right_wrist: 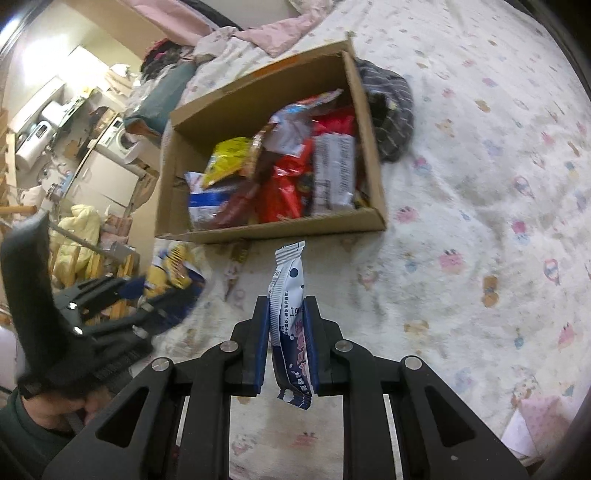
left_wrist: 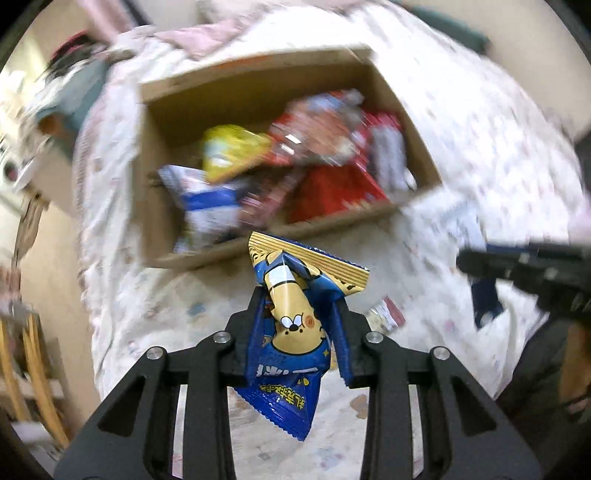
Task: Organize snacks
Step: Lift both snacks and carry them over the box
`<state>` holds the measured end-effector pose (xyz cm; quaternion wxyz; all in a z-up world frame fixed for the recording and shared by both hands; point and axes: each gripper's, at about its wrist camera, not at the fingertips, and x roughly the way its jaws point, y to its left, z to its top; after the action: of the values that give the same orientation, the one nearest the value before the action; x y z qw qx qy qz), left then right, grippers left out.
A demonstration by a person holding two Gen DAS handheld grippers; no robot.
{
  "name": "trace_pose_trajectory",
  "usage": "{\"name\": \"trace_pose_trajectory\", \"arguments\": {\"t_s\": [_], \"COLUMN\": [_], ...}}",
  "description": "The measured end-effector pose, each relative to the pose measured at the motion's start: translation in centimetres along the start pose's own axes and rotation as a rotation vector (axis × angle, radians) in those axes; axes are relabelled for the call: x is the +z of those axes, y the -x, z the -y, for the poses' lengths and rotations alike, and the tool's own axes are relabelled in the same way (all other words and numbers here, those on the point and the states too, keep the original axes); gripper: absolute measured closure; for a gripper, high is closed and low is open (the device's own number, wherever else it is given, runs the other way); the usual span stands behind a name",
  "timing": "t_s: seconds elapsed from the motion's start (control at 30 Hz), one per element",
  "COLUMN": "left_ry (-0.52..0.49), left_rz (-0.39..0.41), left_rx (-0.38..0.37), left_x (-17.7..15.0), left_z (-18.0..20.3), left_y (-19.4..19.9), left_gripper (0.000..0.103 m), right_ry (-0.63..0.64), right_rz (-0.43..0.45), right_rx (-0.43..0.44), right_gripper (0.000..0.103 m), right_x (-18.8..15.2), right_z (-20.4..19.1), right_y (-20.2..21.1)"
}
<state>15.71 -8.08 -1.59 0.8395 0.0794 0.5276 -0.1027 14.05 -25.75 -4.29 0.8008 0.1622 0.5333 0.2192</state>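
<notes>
A blue and yellow snack packet (left_wrist: 291, 332) with a cartoon face is pinched between the 2 blue-padded fingers of the left gripper (left_wrist: 299, 306); the packet is crumpled, its gold striped top edge sticking up past the fingertips and its lower corner hanging below them. The left wrist view is blurred around it. The right gripper (right_wrist: 286, 314) is pressed together on a slim white and navy snack packet (right_wrist: 290, 295), held edge-on so that its sealed top rises above the fingertips and its bottom end dangles beneath the pads.

Both packets are held above the bedsheet, just short of the near wall of an open cardboard box (right_wrist: 269, 230). Inside the box lie heaped snacks: a yellow bag (right_wrist: 227, 158) at the left, a white and blue bag (right_wrist: 205, 199) below it, red wrappers (right_wrist: 284, 192) in the middle and a pale packet with printed text (right_wrist: 334, 173) at the right.

The box rests on a white bedsheet with small pastel cartoon prints (right_wrist: 480, 184). A dark striped garment (right_wrist: 391, 107) lies touching the box's right wall. A pink blanket (right_wrist: 280, 33) is bunched beyond the box.
</notes>
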Motion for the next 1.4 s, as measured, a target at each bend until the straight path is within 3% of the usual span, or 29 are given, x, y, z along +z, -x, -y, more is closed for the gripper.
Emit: {"name": "trace_pose_trajectory", "arguments": {"t_s": [0.23, 0.43, 0.77, 0.87, 1.13, 1.4], "left_ry": [0.152, 0.183, 0.202, 0.223, 0.197, 0.19], "left_rz": [0.119, 0.147, 0.182, 0.196, 0.24, 0.208], "left_rx": [0.005, -0.007, -0.031, -0.059, -0.035, -0.052], "left_x": [1.6, 3.3, 6.2, 6.3, 6.6, 6.7], "left_z": [-5.9, -8.6, -9.7, -10.0, -9.6, -8.9], "left_y": [3.7, 2.9, 0.2, -0.8, -2.0, -3.2], "left_gripper": [0.074, 0.074, 0.074, 0.074, 0.074, 0.073], "right_ry": [0.052, 0.069, 0.026, 0.028, 0.057, 0.061], "right_rz": [0.034, 0.114, 0.16, 0.194, 0.159, 0.153], "right_rx": [0.055, 0.092, 0.114, 0.183, 0.107, 0.084], "right_gripper": [0.084, 0.084, 0.084, 0.084, 0.084, 0.084], "right_x": [1.7, 5.0, 10.7, 10.5, 10.5, 10.5], "right_z": [-3.4, -5.0, -4.8, -4.6, -4.3, -3.4], "right_y": [-0.7, -0.7, -3.3, -4.0, -6.1, -6.2]}}
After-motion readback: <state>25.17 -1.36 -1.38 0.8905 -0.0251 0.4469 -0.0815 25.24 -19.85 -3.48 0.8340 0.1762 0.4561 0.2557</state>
